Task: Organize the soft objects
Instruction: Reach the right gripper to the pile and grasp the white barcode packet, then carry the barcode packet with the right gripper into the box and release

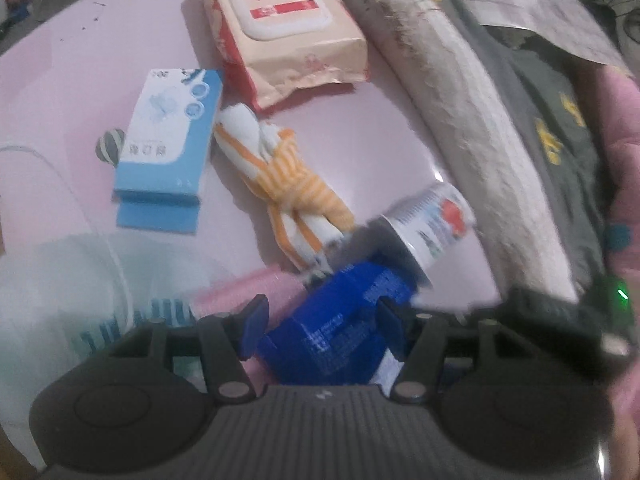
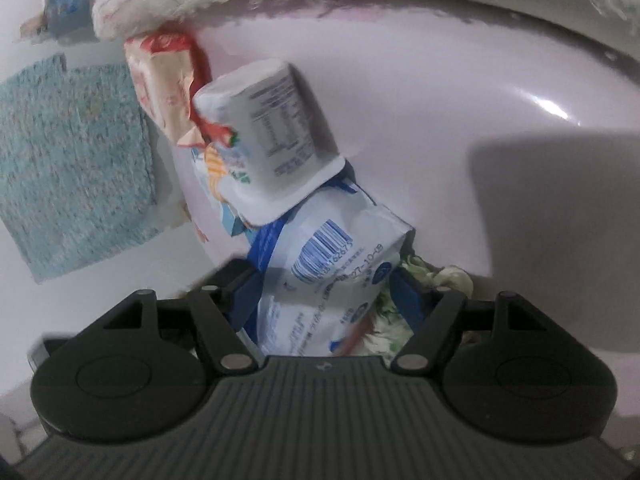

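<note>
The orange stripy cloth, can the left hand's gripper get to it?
Probably yes, but not straight away. The orange stripy cloth lies uncovered on the pink table, ahead of the left gripper. Its jaws already have the blue packet between them, which would need putting down first.

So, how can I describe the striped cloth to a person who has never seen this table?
On the pink table, look below the big wipes pack, right beside the blue box. The cloth is a white bundle, the only thing with orange stripes.
</note>
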Motion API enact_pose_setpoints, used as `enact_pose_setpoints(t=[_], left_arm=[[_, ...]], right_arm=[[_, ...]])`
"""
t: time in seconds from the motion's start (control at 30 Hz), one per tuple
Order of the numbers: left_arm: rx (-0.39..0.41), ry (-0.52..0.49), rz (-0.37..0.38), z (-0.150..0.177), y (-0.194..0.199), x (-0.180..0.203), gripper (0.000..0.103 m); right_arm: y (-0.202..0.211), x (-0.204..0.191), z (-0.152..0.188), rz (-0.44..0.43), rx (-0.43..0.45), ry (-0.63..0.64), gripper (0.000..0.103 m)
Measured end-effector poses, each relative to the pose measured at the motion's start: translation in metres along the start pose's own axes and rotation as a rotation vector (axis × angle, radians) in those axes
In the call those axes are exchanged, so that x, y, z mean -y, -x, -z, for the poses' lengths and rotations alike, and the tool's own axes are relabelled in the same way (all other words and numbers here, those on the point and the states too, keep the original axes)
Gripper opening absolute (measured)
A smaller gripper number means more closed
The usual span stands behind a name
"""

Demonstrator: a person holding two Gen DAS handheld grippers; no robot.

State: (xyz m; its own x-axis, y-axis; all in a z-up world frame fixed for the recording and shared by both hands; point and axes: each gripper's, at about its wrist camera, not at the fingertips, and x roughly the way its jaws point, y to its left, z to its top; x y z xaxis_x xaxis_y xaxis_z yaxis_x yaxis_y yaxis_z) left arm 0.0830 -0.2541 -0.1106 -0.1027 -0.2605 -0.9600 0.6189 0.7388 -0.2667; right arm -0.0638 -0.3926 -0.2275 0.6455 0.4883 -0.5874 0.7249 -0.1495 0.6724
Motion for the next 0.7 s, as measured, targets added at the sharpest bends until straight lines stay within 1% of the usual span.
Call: enact_pose_setpoints(t=[0.07,0.2,0.27,0.33,0.57,0.6,0.67,0.7], left_arm=[[-0.011,-0.021,0.015,0.01,0.005,0.001,0.059],[-0.035,-0.124,0.023,0.025,0.011,0.016,0.063],[-0.038,-0.188,-0.016,0.032,0.01,0.025,0.063],[-0.034,-0.229,-0.062,0.035,0.006,0.033,0.063],[0.004,-0.288,-0.118,0.035,-0.005,0.05,0.066],[0.009,-0.294,-0.127,0.036,-0.006,0.052,0.066],[0.018,-0.31,-0.136,0.041,-0.004,0.057,0.063],[0.021,-0.315,-0.137,0.043,-0.004,0.059,0.062]], right_arm=[[-0.004,0.0,0.001,-0.002,0.008,-0.001,0.074],[-0.01,-0.006,0.002,0.001,0.019,0.007,0.076],[-0.014,-0.013,0.002,0.013,0.02,0.034,0.078],[-0.02,-0.022,0.004,0.039,0.012,0.068,0.078],[-0.036,-0.048,0.003,0.12,0.026,0.168,0.079],[-0.036,-0.05,0.003,0.129,0.031,0.181,0.078],[-0.037,-0.055,0.007,0.149,0.046,0.213,0.07],[-0.036,-0.057,0.009,0.152,0.054,0.223,0.068]])
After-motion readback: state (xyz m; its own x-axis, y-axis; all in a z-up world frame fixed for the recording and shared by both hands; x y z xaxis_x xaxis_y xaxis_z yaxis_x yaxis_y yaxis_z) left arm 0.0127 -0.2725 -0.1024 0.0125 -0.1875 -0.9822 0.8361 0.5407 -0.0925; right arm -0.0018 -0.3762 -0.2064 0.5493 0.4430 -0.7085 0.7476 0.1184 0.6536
